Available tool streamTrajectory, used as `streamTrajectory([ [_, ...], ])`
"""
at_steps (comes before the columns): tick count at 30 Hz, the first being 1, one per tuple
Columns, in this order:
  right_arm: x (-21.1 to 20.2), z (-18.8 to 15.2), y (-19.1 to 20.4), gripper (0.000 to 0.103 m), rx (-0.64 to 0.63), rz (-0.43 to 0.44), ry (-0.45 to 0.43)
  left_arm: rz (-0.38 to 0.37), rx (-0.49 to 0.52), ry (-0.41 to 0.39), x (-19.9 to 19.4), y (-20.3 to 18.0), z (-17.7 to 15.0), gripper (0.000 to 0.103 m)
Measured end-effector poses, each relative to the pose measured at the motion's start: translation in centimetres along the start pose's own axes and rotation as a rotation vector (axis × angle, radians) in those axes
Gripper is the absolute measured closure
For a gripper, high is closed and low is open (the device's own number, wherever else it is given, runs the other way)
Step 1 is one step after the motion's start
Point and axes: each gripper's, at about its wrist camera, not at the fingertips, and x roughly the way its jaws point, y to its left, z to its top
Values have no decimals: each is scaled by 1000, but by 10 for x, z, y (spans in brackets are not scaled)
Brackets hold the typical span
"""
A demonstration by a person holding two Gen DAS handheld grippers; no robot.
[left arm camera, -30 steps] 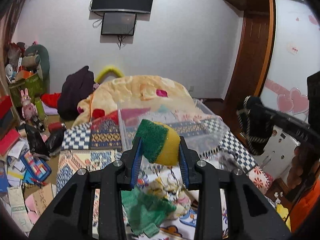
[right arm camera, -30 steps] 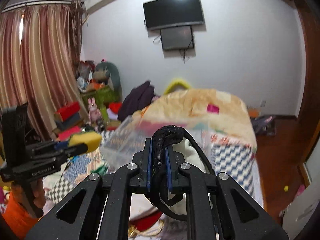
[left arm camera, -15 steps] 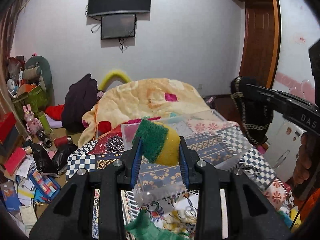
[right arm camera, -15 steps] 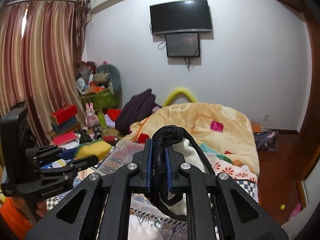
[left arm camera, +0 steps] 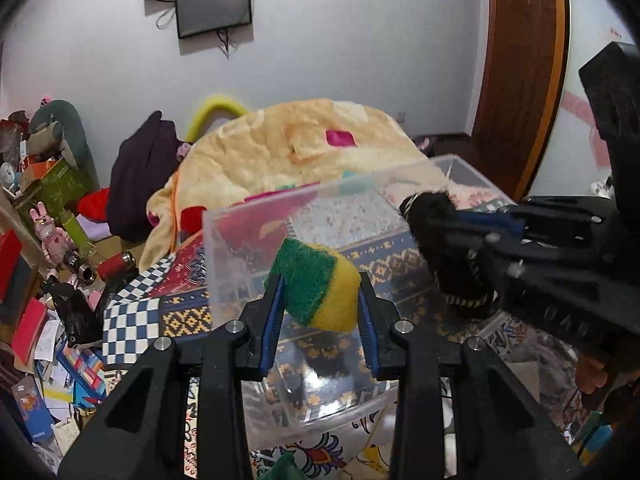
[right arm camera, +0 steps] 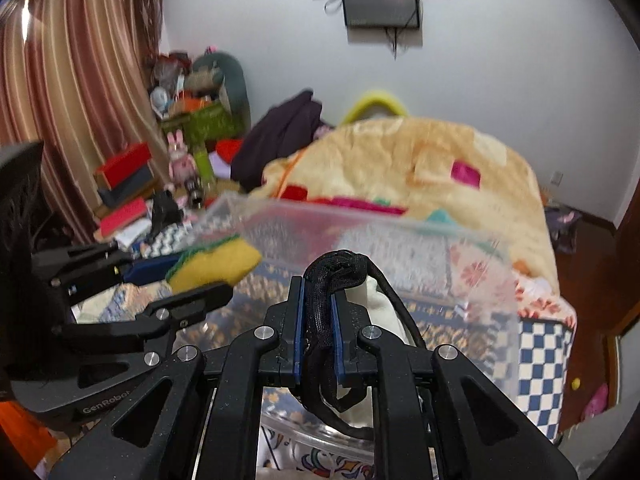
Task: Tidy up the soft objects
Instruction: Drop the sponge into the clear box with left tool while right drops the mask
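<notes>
My left gripper (left arm camera: pixel 318 300) is shut on a yellow sponge with a green scouring side (left arm camera: pixel 316 284) and holds it over the clear plastic bin (left arm camera: pixel 248 216) on the bed. My right gripper (right arm camera: pixel 318 320) is shut on a black fabric item with a white part (right arm camera: pixel 332 276), also over the bin (right arm camera: pixel 496 280). The right gripper with the black item shows in the left wrist view (left arm camera: pixel 452 256), to the right of the sponge. The left gripper and sponge (right arm camera: pixel 216 260) show at the left of the right wrist view.
The bin stands on a patterned bed cover (left arm camera: pixel 132 320). A yellow blanket (left arm camera: pixel 304 148) and dark clothes (left arm camera: pixel 140 176) lie behind it. A green cloth (left arm camera: pixel 280 470) lies at the near edge. Boxes, toys and papers (left arm camera: pixel 44 320) clutter the floor at left.
Both grippers have moved forward and down, from short of the bin to over it, each still holding its item. They now sit close together.
</notes>
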Motion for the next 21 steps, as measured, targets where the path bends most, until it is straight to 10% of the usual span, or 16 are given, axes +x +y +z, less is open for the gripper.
streamTrajectory([
  [9,-8,-8,-5,76,41,30,59,11,15,-4,-9,-7,-5,49],
  [21,-78,-10,4,41,29,-31,-108,-69,-30,-138,-82,-3,-8,40],
])
